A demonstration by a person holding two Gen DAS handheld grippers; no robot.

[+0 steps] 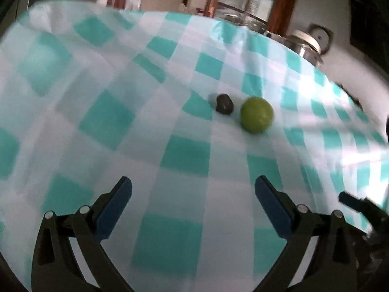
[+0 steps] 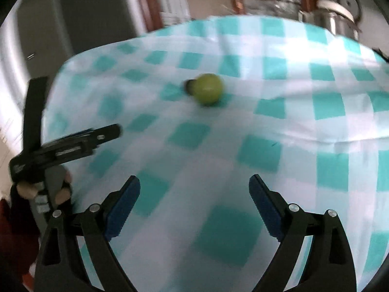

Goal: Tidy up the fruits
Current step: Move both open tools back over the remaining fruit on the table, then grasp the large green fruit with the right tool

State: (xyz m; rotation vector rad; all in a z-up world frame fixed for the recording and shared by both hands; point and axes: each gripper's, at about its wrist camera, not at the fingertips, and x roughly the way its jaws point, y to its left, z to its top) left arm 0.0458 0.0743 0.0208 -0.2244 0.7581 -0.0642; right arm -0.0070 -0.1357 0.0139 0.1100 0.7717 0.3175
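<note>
A teal-and-white checked cloth [image 1: 184, 155] covers my bench, washed by bright daylight along its right side. Behind it stand red-brown wooden door frames [image 2: 148, 2], a pale wall, and a steel pot [image 2: 333, 19] with its lid at the far right corner.

Light: soft daylight, glare on checked cloth [image 1: 316, 87] at right | Blur: motion smear in both views, green fruit [image 2: 209, 92] soft | Distortion: fisheye bowing, dark corner vignette

Bare checked cloth [image 1: 184, 155] up to green fruit [image 1: 257, 115], dark fruit [image 1: 224, 104] just beside.
</note>
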